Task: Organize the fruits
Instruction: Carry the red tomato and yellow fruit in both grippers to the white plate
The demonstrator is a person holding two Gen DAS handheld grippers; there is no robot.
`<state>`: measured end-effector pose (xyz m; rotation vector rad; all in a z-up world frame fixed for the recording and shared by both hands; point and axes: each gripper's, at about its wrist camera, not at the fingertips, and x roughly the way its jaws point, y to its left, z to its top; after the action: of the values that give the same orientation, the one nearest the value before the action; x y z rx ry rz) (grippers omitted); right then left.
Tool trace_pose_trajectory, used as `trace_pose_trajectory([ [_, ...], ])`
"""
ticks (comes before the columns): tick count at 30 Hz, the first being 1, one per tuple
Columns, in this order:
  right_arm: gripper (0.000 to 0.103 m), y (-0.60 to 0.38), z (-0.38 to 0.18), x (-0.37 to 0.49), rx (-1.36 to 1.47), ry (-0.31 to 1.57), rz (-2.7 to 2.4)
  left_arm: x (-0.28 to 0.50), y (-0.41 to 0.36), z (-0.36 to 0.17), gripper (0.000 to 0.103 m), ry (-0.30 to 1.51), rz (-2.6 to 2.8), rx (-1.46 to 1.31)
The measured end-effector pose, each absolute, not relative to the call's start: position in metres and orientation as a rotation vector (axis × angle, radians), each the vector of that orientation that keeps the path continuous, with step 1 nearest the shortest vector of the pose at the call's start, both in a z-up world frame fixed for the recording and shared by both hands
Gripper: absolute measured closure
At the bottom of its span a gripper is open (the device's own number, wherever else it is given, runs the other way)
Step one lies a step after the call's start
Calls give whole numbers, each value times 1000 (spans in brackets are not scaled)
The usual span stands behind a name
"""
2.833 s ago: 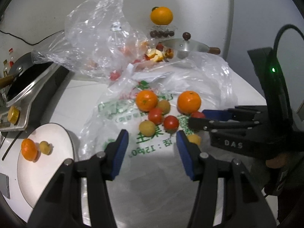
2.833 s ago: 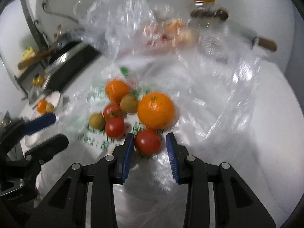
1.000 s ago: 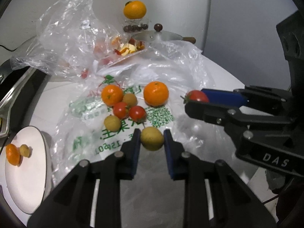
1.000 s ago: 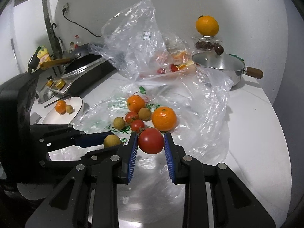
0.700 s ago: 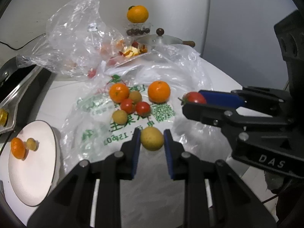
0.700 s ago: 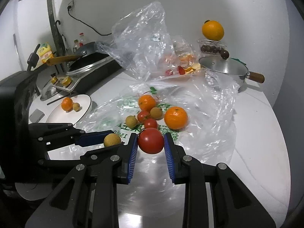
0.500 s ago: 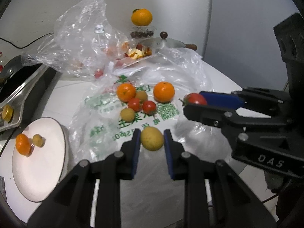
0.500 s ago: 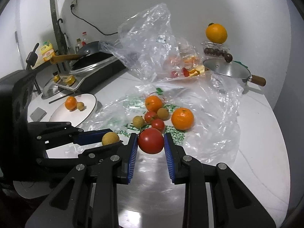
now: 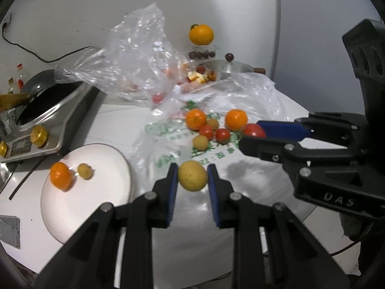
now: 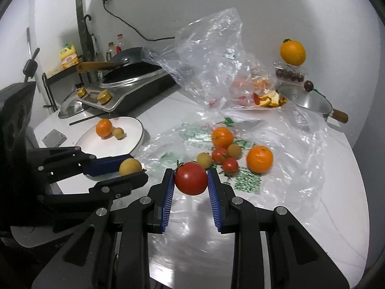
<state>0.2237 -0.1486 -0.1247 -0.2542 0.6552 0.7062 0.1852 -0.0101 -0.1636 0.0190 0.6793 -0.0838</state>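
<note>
My left gripper (image 9: 192,178) is shut on a small yellow-brown fruit (image 9: 192,178) and holds it above the counter, right of the white plate (image 9: 96,207). The plate carries an orange (image 9: 60,175) and a small yellow fruit (image 9: 85,171). My right gripper (image 10: 190,178) is shut on a red tomato (image 10: 190,178) above the flat plastic bag (image 10: 284,180). On that bag lie two oranges (image 10: 259,159), small tomatoes (image 10: 229,165) and small yellow fruits (image 10: 204,160). The left gripper with its fruit (image 10: 130,167) shows at the left of the right wrist view.
A crumpled clear bag (image 9: 134,55) with fruit scraps stands at the back. Behind it are a lidded pan (image 10: 310,101) and an orange on a box of dark fruit (image 10: 292,53). A wok on a cooker (image 9: 41,110) sits at the left, beside bottles.
Both grippers closed on their fruits, lifted them off the bag and pulled back. The view has swung left, so the white plate now lies closer to the left gripper.
</note>
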Motion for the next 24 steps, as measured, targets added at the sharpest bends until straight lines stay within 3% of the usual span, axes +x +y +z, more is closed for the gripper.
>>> trace_pose_trajectory([
  [24, 73, -52, -128, 199, -354, 643, 778, 143, 92, -166, 78, 641, 35, -71],
])
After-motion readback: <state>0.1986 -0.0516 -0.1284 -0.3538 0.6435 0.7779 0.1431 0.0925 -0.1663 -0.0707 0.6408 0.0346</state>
